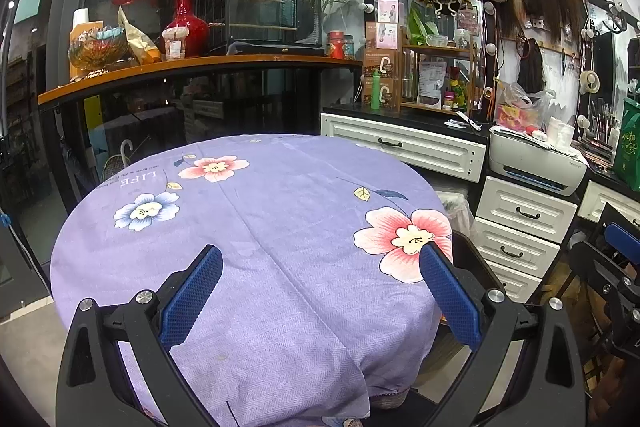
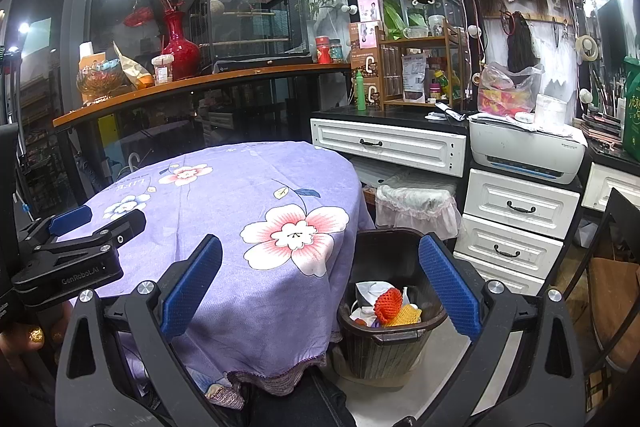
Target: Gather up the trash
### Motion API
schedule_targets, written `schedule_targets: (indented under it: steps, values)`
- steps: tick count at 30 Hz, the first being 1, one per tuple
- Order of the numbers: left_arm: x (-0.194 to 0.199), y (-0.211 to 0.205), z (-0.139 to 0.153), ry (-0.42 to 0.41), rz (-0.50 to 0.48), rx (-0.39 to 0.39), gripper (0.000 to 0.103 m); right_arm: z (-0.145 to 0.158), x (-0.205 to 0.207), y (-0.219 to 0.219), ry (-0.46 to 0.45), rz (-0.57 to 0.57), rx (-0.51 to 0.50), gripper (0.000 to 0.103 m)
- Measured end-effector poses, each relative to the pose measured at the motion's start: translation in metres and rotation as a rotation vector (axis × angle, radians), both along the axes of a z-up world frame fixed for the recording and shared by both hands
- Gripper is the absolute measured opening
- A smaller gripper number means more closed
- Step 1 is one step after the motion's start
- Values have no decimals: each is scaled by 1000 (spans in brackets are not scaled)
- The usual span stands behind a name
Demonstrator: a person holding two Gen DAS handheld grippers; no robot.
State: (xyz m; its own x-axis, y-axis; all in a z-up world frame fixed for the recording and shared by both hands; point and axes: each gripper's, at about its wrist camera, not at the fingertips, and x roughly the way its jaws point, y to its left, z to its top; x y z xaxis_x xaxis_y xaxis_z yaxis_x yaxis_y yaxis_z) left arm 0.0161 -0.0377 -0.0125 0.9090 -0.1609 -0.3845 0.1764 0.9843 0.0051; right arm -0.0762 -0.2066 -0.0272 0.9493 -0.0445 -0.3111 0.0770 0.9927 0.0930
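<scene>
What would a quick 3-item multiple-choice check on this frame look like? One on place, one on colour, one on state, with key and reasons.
1. Where is the waste bin?
A. On the round table
B. On the floor, beside the round table, at its right edge
C. On the white drawer cabinet

2. What is the base colour of the tablecloth?
A. Purple
B. Green
C. White

3. What state is the right gripper in?
A. Shut on an orange net
B. Shut on nothing
C. Open, holding nothing

Key: 1 B, the bin stands on the floor by the hanging cloth edge in the right wrist view. 2 A, the cloth is purple with pink and blue flowers. 3 C, its blue fingers stand wide apart with nothing between them; the orange net lies in the bin.
</scene>
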Motion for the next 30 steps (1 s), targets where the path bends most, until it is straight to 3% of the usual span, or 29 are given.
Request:
schedule_targets:
  steps: [30]
  values:
    - [0,0,1,2,0,0,97,1,1,0,2,0,1,97]
